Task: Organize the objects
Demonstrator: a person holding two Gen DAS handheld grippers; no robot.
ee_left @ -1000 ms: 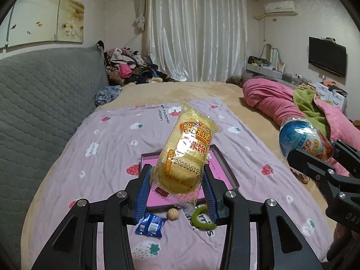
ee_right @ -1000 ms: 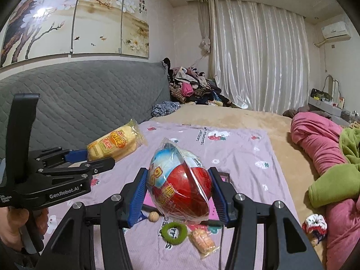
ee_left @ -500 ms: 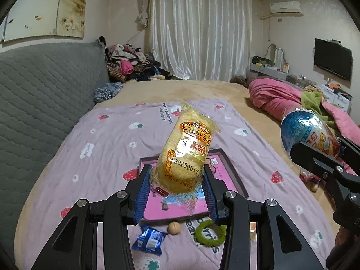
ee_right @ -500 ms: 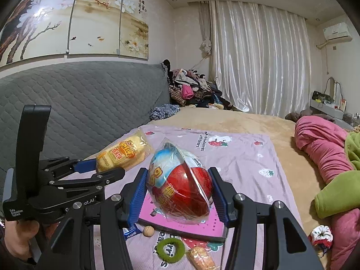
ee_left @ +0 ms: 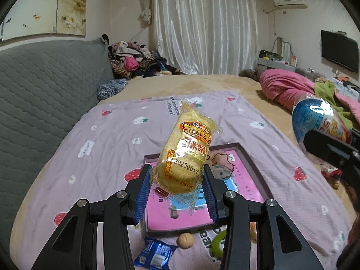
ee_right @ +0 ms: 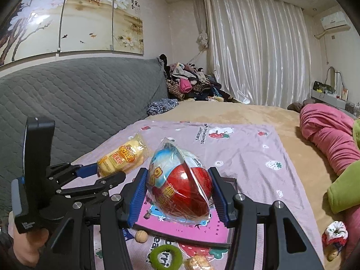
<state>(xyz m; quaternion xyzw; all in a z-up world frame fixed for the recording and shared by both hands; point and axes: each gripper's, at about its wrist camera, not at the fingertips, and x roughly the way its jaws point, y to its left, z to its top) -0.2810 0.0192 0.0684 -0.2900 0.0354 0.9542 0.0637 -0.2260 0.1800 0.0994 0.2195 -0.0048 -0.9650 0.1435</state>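
Above the pink tray (ee_left: pixel 254 164), both tongs grip wrapped snacks.

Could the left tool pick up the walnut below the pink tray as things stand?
Probably not: the left tool is shut on the yellow snack pack, so it has no free grip for the walnut, which lies uncovered just below it.

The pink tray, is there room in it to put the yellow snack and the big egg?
Its pink floor looks bare from wall to wall. Crowded spot: the blanket at its near edge, with walnut, blue packet and green ring.
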